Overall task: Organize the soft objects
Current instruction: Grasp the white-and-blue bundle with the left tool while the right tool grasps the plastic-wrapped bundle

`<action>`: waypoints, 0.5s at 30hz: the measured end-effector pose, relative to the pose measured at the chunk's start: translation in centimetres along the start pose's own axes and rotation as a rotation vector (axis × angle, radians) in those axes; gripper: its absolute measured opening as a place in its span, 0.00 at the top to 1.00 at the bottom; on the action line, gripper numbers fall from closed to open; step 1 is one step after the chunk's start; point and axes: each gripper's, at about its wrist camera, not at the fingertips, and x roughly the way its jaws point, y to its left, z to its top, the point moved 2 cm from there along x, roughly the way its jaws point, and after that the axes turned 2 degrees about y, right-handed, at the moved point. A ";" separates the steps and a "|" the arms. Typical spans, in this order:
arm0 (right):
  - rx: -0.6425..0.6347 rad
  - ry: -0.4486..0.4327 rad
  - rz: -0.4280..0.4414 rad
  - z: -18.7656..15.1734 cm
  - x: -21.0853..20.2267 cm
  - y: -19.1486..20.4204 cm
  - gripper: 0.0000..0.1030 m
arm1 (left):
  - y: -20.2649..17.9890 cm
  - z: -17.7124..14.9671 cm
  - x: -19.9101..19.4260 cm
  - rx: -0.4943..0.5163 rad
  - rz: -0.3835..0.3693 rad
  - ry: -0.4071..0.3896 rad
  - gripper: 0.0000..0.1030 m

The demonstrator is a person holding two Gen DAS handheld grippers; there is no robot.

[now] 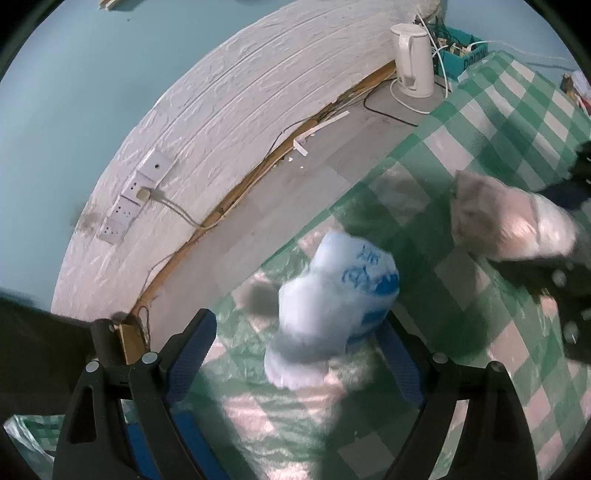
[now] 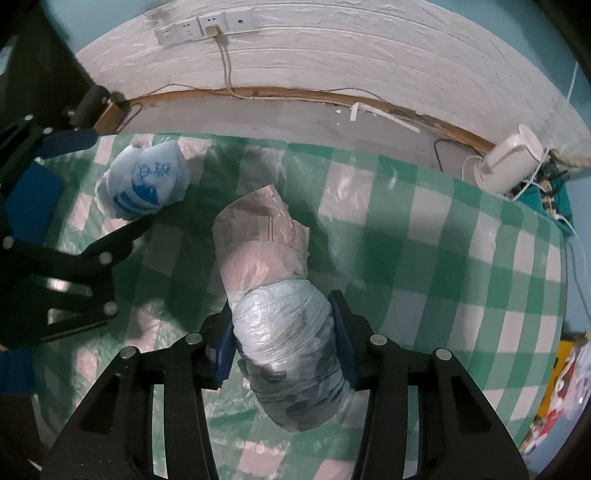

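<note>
**Clerk:** Surface first: table under a green-and-white checked cloth (image 2: 424, 229) with clear plastic film over it, its far edge near a white wall with a socket strip (image 2: 207, 26). Item one?

**Assessor:** Wrapped bundle (image 2: 280, 295), pink plastic at the upper end, grey-blue film wound round the lower. Position: middle of the cloth, well back from the far edge. The right gripper (image 2: 284, 339) is clamped on the grey-blue end, pads pressing both sides, and whether the bundle rests on the cloth or hangs clear I cannot tell.

**Clerk:** Handling?

**Assessor:** Judged light and squashy; the film looks slick, so take it round the taped waist, where the wrap is tightest.

**Clerk:** Item two?

**Assessor:** White bag with blue print (image 1: 332, 310), stuffed and rounded, toward the cloth's left far corner. The left gripper (image 1: 295, 350) stands wide around it, jaws apart, no pad pressing. Likely soft, light, crinkly; grip across the fat middle, not the loose neck.

**Clerk:** Surroundings?

**Assessor:** White kettle (image 1: 412, 59) past the cloth's edge by the wall; teal box of cables (image 1: 458, 51) beside it.
</note>
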 end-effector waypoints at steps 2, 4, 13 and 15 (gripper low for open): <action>0.009 0.000 0.001 -0.4 -0.3 0.0 0.56 | -0.4 0.4 0.2 0.011 0.004 -0.001 0.14; 0.012 -0.001 0.007 -0.8 -0.7 0.2 0.56 | -0.7 0.7 0.3 0.017 -0.001 0.002 0.17; 0.039 -0.037 0.016 -1.5 -2.4 0.4 0.56 | -0.9 0.6 0.4 -0.030 -0.095 0.014 0.55; 0.044 -0.040 0.019 -1.5 -2.5 0.3 0.56 | -1.0 0.4 0.0 -0.035 -0.115 0.005 0.56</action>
